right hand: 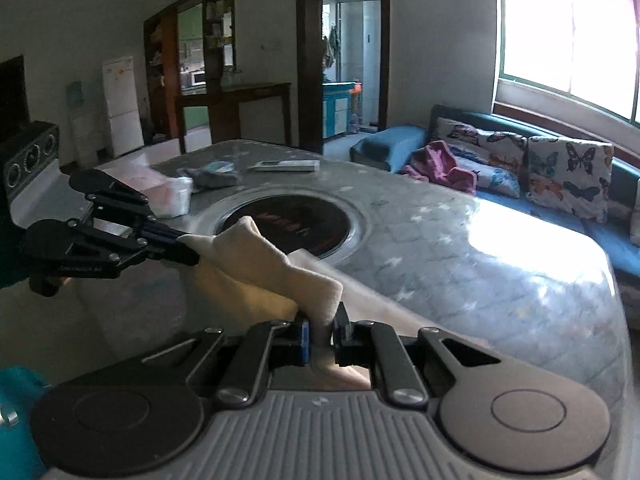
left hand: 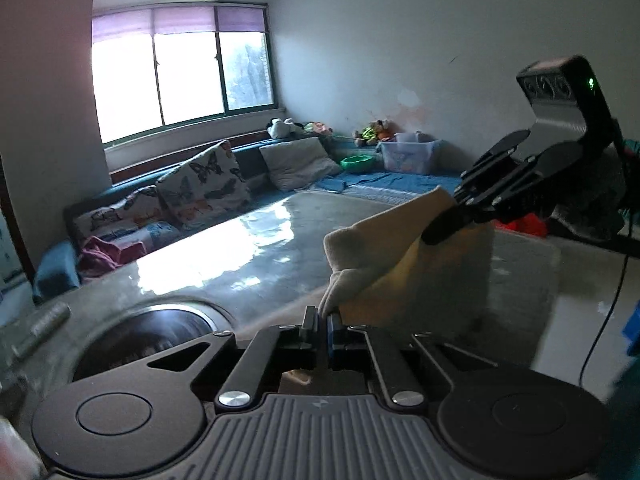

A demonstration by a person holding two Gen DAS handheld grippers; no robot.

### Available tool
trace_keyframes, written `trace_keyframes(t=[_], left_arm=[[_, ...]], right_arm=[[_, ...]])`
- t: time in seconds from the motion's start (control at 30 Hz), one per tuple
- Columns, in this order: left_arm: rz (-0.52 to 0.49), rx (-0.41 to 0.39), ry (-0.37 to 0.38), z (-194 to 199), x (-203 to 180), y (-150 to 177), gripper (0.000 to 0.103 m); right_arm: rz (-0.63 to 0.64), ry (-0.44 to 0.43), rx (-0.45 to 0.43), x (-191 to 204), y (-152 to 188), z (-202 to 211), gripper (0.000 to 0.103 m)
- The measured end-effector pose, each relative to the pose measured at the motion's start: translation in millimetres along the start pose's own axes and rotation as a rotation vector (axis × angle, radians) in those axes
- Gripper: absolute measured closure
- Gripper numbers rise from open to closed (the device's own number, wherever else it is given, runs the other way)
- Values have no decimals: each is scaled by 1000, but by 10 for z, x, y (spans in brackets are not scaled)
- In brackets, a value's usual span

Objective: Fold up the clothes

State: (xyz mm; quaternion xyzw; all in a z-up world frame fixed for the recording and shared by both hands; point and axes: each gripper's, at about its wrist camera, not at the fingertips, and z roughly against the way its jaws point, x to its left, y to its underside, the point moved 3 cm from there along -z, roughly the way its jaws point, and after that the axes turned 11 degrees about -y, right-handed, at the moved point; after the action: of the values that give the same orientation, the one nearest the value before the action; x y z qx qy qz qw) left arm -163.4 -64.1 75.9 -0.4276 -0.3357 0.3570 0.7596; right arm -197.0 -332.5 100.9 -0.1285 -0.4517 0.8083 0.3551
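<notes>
left gripper (left hand: 323,320) is closed tight on one corner of a cream cloth (left hand: 400,248), pads pinching the fabric w/ no gap showing. right gripper (right hand: 321,330) is also clamped on the cloth (right hand: 256,264), a thicker bunch of fabric squeezed between its jaws, so they sit a touch wider apart.

cloth hangs between the two grippers, lifted off the tabletop (left hand: 224,256), top edge sagging a bit in the middle, rest draping down toward the surface. in the left wrist view the right gripper (left hand: 448,224) shows at the far right, gripping the opposite corner. in the right wrist view the left gripper (right hand: 188,246) comes in from the left, nipping the other end.

tabletop (right hand: 460,256) is grey, patterned, shiny w/ window glare, and has a round dark inset (right hand: 296,224) in the middle, just behind the cloth. further back on it: a white plastic bag (right hand: 168,196), a grey rag (right hand: 212,178) and a remote (right hand: 286,166), all well apart from the cloth.

bg: sofa (right hand: 600,216) under the window w/ butterfly cushions (right hand: 568,176) and a pink garment (right hand: 440,164) lying on it. white fridge (right hand: 122,106) by the far wall.
</notes>
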Motion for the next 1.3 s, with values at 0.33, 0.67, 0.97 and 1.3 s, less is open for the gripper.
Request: trace_keyframes(t=[0.33, 0.67, 0.97, 1.3], left_arm=[[72, 154, -88, -1195, 326, -20, 98], [92, 247, -171, -1517, 370, 215, 91], [89, 258, -193, -1584, 338, 268, 88], [89, 270, -227, -1575, 329, 256, 81]], right_arm=[[-45, 78, 104, -739, -215, -890, 93], [-249, 131, 36, -1019, 206, -1056, 79], [-340, 188, 25, -1021, 613, -524, 79], [-412, 182, -6, -1110, 723, -712, 90]])
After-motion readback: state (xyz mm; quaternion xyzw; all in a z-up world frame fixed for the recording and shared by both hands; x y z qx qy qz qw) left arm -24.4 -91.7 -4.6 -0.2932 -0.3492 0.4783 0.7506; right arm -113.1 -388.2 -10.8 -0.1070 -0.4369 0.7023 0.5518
